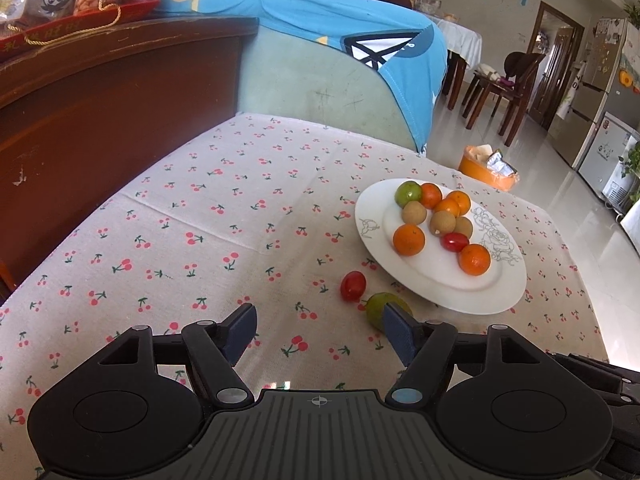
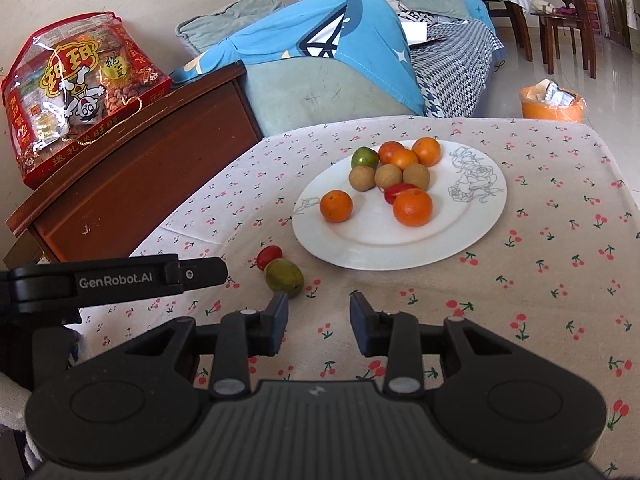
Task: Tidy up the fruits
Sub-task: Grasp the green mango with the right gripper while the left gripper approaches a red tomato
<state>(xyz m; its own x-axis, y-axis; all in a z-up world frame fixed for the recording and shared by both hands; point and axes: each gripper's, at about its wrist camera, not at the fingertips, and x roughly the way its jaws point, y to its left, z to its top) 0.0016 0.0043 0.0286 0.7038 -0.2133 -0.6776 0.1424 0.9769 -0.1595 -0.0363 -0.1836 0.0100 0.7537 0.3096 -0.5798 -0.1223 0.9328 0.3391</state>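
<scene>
A white plate (image 1: 460,292) (image 2: 380,240) on the cherry-print tablecloth holds several oranges, three brown longans, a green fruit and a red cherry tomato. Off the plate, on the cloth, a red cherry tomato (image 1: 353,286) (image 2: 269,257) lies against a green fruit (image 1: 376,304) (image 2: 284,278). My left gripper (image 1: 320,332) is open and holds nothing; its right finger partly covers the loose green fruit, which lies just beyond that fingertip. My right gripper (image 2: 320,326) hovers in front of the plate with a narrow gap between its pads and nothing in it. The loose fruits lie just ahead of its left finger.
A brown wooden cabinet (image 1: 100,120) (image 2: 140,168) stands left of the table with a red snack bag (image 2: 76,92) on top. Behind the table is a sofa under blue cloth (image 1: 320,20). An orange bin (image 2: 552,104) sits on the floor. The left gripper's housing (image 2: 112,280) shows at left.
</scene>
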